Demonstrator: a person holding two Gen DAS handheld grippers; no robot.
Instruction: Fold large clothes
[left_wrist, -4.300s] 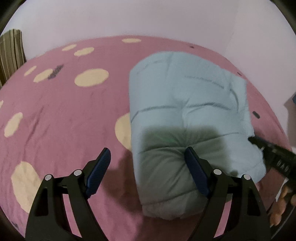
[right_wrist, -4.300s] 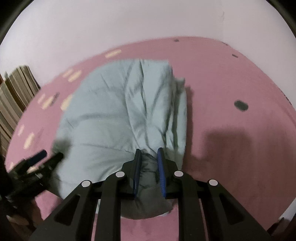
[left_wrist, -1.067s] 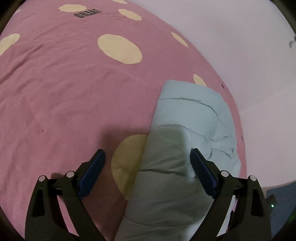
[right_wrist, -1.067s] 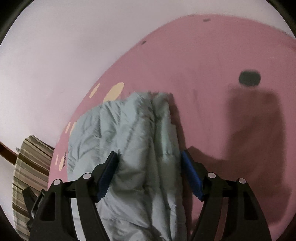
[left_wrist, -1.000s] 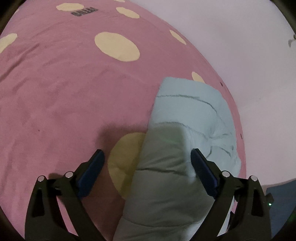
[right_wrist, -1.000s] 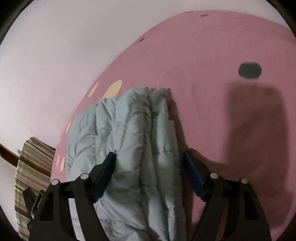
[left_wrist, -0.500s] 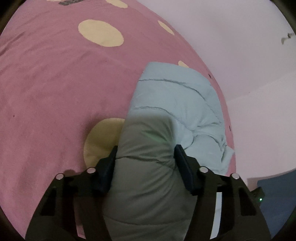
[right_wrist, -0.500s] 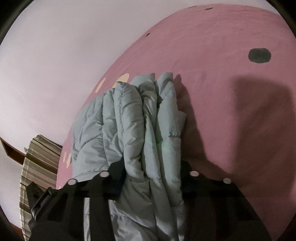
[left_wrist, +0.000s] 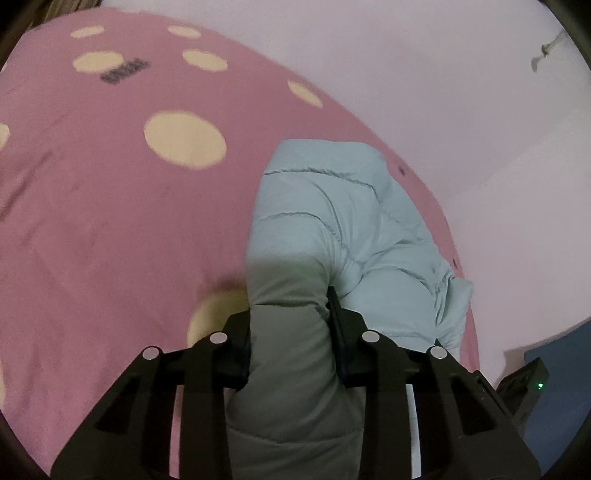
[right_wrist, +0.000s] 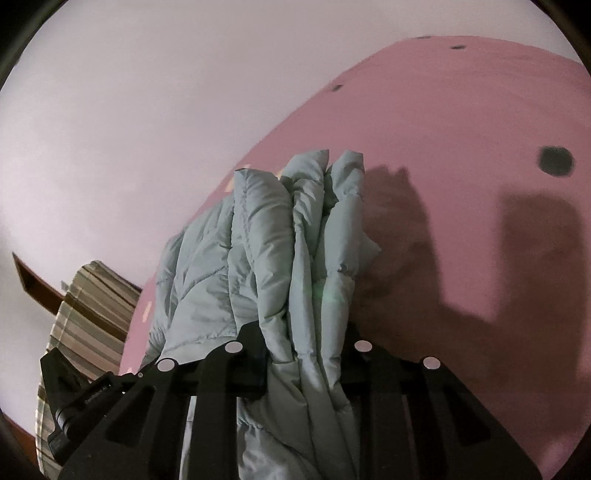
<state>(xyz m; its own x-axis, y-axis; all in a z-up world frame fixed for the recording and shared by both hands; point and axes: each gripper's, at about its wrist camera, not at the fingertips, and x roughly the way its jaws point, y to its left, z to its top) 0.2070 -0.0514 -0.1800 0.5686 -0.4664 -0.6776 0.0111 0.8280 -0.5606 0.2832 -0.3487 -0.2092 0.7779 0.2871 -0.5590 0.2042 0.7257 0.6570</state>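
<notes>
You have the folded light-blue puffer jacket (left_wrist: 332, 221) clamped from both ends of its near edge, and it lies on the pink bed cover (left_wrist: 92, 221) with cream dots.

The left hand-held gripper (left_wrist: 291, 332) has its jaws closed down on a thick roll of the jacket. The padding fills the whole gap between them and bulges out above.

The right hand-held gripper (right_wrist: 306, 350) is in the same state: its jaws squeeze several stacked layers of the jacket (right_wrist: 280, 251), and the layer edges stand up in front of the camera.

The relation that matters now is this. From both grippers the bundle runs straight forward, away from you, toward the wall (left_wrist: 406, 74). Its long axis follows the line of the fingers, not across them. The far end rests on the bed. The near end seems lifted a little in the right wrist view, but I cannot tell this surely.

In my judgement both hands are equally near, each on its own side of the near edge. So the coming move, to carry or to fold this end over toward the far end, needs both hands to travel together. If one hand goes ahead, the slippery layers may slide apart.
</notes>
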